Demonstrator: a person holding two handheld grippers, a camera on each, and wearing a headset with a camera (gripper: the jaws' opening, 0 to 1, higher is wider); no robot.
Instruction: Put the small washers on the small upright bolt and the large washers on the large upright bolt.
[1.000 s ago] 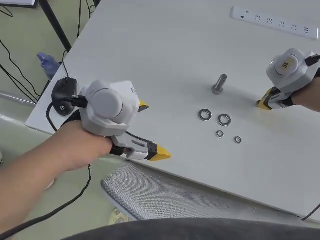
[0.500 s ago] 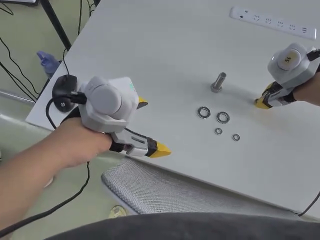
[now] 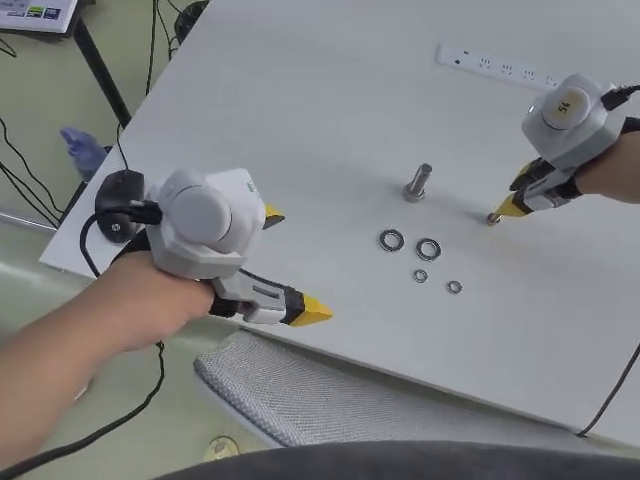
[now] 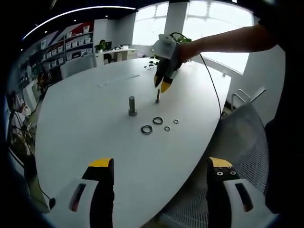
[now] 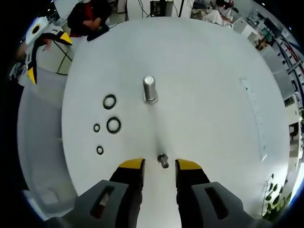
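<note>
The large upright bolt (image 3: 418, 183) (image 4: 132, 105) (image 5: 149, 89) stands mid-table. In front of it lie two large washers (image 3: 391, 240) (image 3: 429, 249) and two small washers (image 3: 420, 275) (image 3: 454, 287), flat and loose. The small upright bolt (image 3: 493, 217) (image 5: 163, 160) stands to the right. My right gripper (image 3: 505, 208) (image 5: 159, 166) is open, its yellow tips on either side of that bolt and just behind it, not touching. My left gripper (image 3: 295, 262) (image 4: 160, 164) is open and empty, over the table's near left edge.
A white power strip (image 3: 495, 68) lies at the far side of the white table (image 3: 300, 100). A grey mesh chair (image 3: 330, 400) sits below the near edge. Cables and a blue bottle (image 3: 80, 148) are on the floor to the left.
The right gripper has drawn back a little, and the small bolt now shows standing free at its tips. The left gripper has kept its place; the head camera shifted.
</note>
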